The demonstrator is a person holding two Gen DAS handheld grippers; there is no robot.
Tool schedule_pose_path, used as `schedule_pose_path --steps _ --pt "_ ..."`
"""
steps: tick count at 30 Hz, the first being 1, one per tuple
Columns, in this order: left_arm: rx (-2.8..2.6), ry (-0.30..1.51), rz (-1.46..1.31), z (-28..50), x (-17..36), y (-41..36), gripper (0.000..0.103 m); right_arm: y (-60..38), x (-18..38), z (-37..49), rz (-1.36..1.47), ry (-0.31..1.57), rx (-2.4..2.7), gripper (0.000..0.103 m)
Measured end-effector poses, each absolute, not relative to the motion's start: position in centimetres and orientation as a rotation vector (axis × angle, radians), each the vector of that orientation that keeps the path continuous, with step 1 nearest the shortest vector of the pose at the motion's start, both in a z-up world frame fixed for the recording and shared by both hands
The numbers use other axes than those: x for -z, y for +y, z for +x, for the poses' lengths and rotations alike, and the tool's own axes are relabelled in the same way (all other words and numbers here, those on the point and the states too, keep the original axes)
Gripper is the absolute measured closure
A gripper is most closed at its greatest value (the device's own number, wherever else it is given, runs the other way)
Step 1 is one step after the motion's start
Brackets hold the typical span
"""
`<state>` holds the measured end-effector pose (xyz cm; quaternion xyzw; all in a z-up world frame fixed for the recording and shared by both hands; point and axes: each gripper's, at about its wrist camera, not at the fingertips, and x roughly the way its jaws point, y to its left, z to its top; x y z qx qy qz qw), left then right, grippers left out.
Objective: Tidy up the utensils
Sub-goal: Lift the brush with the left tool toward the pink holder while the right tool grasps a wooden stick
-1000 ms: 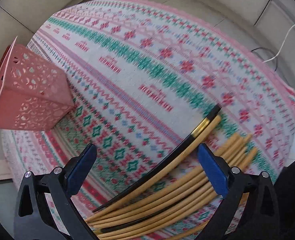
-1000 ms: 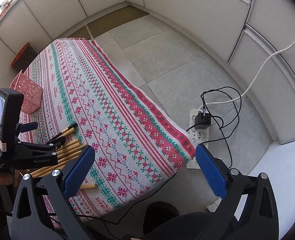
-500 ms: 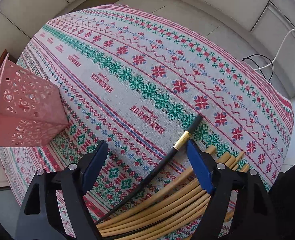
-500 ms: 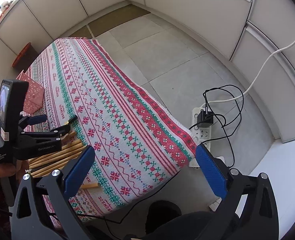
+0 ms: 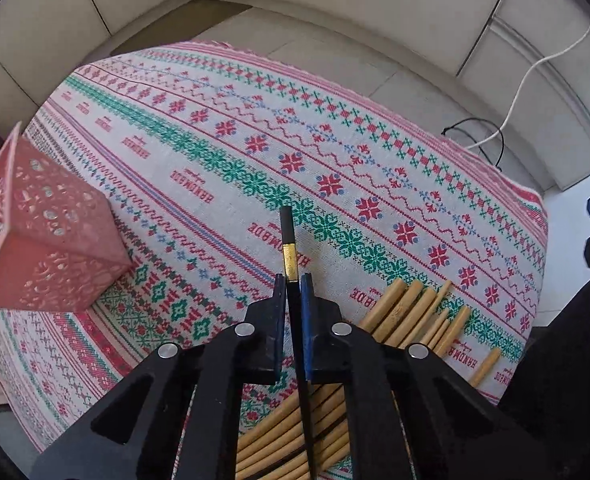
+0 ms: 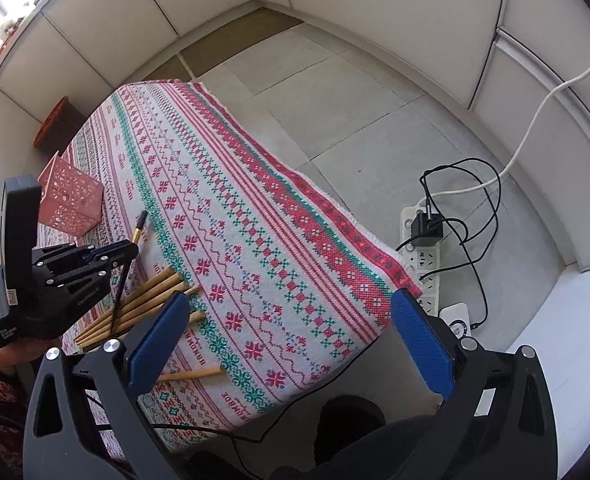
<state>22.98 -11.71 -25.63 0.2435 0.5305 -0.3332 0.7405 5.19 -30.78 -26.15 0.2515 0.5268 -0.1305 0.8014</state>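
One black chopstick (image 5: 291, 276) with a gold band is clamped between the fingers of the left gripper (image 5: 291, 280), its thick end pointing to 12 o'clock above the patterned tablecloth (image 5: 335, 152). Bamboo chopsticks (image 5: 411, 312) are piled at 4 o'clock, the pink holder (image 5: 43, 236) at 9 o'clock. The right gripper (image 6: 291, 344) is held with its fingers wide apart, gripping nothing.

Black chopstick (image 5: 287, 240) with a gold band, clamped and lifted at a tilt above the others, bamboo chopsticks (image 5: 411, 312) lying bunched on the patterned tablecloth, one stray apart (image 6: 191, 374), pink perforated holder (image 5: 43, 236) upright, well apart.
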Motion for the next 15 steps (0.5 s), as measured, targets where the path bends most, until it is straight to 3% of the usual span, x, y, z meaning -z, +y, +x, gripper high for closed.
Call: schedule_pose_path --steps 3,7,11,15 --pt "0.680 1.082 0.481 22.3 23.4 -9.5 0.097 -29.4 26.5 5.6 0.556 1.167 0.252 0.010" --pt "0.615 0.955 0.375 20.9 18.9 -5.0 0.097 -28.5 28.0 5.2 0.791 1.243 0.242 0.016" --pt "0.580 0.848 0.229 18.5 15.0 0.5 0.097 -26.5 28.5 5.9 0.914 1.323 0.184 0.031" --pt "0.558 0.750 0.044 15.5 12.0 5.8 0.097 -24.8 27.8 5.9 1.019 1.326 0.182 0.035"
